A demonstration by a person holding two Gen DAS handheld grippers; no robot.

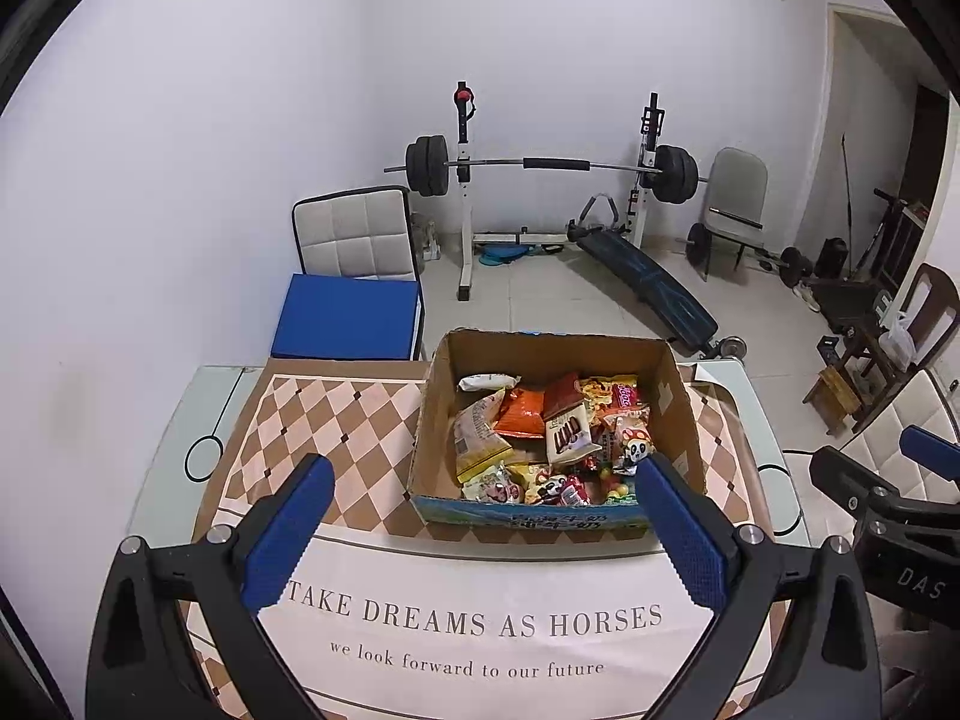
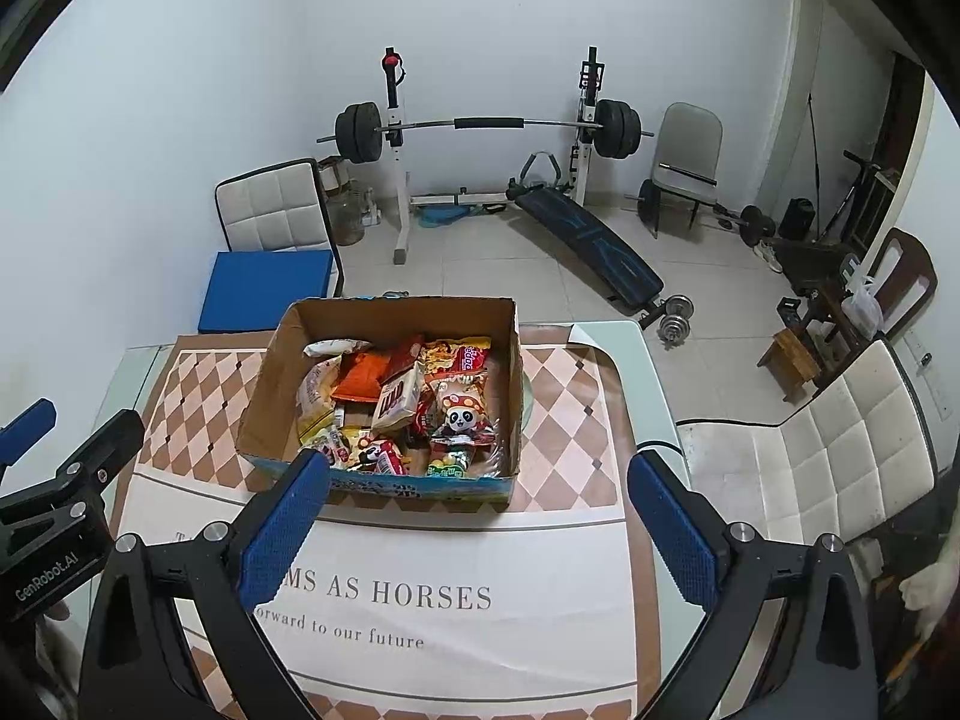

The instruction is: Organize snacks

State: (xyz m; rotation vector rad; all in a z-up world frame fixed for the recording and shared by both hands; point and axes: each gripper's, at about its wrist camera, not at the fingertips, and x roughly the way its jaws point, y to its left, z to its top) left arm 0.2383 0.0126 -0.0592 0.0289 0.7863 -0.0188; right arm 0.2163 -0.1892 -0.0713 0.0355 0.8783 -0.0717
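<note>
Nearest the cameras, short of the cardboard box [image 1: 555, 420], the left gripper [image 1: 480, 531] and the right gripper [image 2: 477, 525] are held above the tablecloth [image 1: 480, 630] with fingers spread wide and nothing between them, presumably so that either can be lowered onto a packet. Inside the box, the snacks [image 2: 408, 408] are heaped loosely, a panda-printed bag [image 2: 461, 417] lying uppermost toward its near right corner, probably the easiest pick. Beyond the box, a blue-cushioned chair [image 1: 348, 294] and a barbell rack [image 1: 552, 165] are seen against the wall.
</note>
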